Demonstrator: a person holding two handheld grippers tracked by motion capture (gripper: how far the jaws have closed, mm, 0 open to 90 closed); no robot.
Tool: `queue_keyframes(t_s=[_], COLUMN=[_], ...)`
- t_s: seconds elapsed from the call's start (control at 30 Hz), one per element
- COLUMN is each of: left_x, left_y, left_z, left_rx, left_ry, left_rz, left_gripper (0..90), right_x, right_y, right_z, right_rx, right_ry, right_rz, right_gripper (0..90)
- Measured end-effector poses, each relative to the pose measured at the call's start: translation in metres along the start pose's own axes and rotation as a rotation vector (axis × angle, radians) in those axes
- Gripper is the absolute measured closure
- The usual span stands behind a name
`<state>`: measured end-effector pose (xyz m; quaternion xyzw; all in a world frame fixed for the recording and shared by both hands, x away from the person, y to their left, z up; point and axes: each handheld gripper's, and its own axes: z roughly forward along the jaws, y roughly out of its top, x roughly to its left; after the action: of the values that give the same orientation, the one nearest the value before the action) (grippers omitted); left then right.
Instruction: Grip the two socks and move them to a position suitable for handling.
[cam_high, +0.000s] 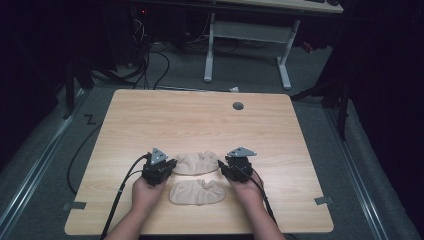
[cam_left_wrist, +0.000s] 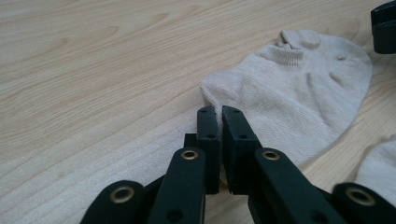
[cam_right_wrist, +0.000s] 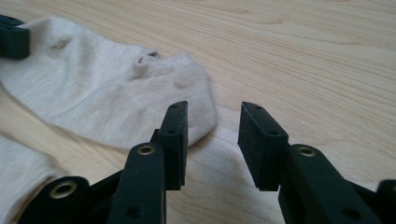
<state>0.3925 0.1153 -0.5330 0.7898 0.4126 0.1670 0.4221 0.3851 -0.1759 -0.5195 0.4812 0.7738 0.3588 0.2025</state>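
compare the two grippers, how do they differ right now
The left gripper has its jaws closed, pinching the edge of the far sock; the right gripper has its jaws apart with nothing between them. The left gripper sits at the sock's one end, the right gripper just off its other end, over the bare table. Both are black, hand-held, and point at the same sock.

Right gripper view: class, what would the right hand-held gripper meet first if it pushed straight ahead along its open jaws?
Probably bare light wooden tabletop. The right hand-held gripper points just past the beige ankle sock's rounded end, though depth is uncertain.
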Motion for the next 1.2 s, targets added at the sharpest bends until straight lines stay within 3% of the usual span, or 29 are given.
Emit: queue_keyframes(t_s=[0.13,0.37,0.6,0.7,0.83,0.9,1.2], left_x=[0.002,0.003,0.002,0.002,0.001,0.001,0.004], left_y=[0.0,0.001,0.001,0.001,0.001,0.001,0.003], left_z=[0.0,0.001,0.002,0.002,0.002,0.002,-0.005], left_rx=[0.0,0.008,0.018,0.02,0.019,0.017,0.003], left_ry=[-0.007,-0.008,-0.004,0.0,-0.001,-0.011,-0.015], left_rz=[-0.023,-0.026,-0.022,-0.018,-0.014,-0.011,-0.027], left_gripper=[86.1,85.9,85.8,85.8,85.8,85.9,86.8], right_x=[-0.002,-0.005,0.004,0.006,0.007,0.01,0.017], right_y=[0.001,0.001,0.009,0.011,0.01,0.01,0.012], right_z=[0.003,0.015,0.023,0.026,0.024,0.023,0.002], right_rx=[0.006,0.025,0.042,0.053,0.066,0.066,-0.028], right_ry=[0.006,0.045,0.057,0.046,0.071,0.064,0.084], right_rz=[0.012,0.033,0.002,-0.01,-0.01,-0.036,-0.066], right_gripper=[63.0,63.5,63.8,68.7,84.8,86.1,86.4])
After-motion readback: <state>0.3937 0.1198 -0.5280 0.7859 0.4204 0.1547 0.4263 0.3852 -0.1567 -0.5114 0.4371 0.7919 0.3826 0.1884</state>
